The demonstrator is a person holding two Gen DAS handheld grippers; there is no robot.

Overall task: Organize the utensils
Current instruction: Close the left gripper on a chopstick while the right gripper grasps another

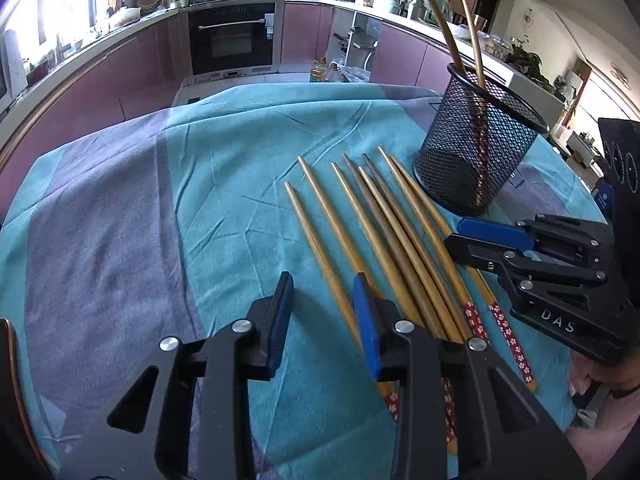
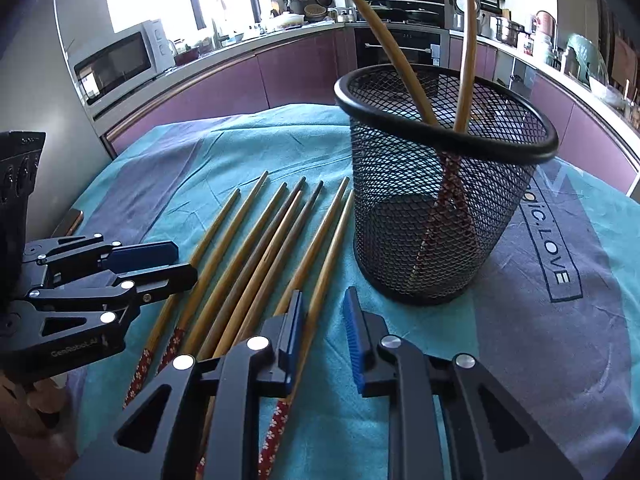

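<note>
Several wooden chopsticks [image 1: 384, 232] [image 2: 256, 248] lie side by side on the cloth, tips pointing away, with red flowered handles toward me. To their right stands a black mesh cup [image 1: 472, 152] [image 2: 432, 208] that holds two chopsticks [image 2: 466, 60] upright. My left gripper [image 1: 322, 312] [image 2: 184, 260] hovers open over the left end of the row; its right finger covers the leftmost chopstick. My right gripper [image 2: 324, 328] [image 1: 454, 234] is open low over the right end. The rightmost chopstick runs between its jaws, close to the left pad [image 2: 294, 332] and apart from the right one.
A teal and grey cloth [image 1: 160, 200] covers the round table. The cloth's far edge drops off toward purple kitchen cabinets [image 1: 140, 64], an oven [image 1: 232, 40] and a microwave [image 2: 120, 64]. A flat brown object [image 2: 70, 220] lies at the table's left edge. A pink sleeve [image 1: 608, 420] shows at lower right.
</note>
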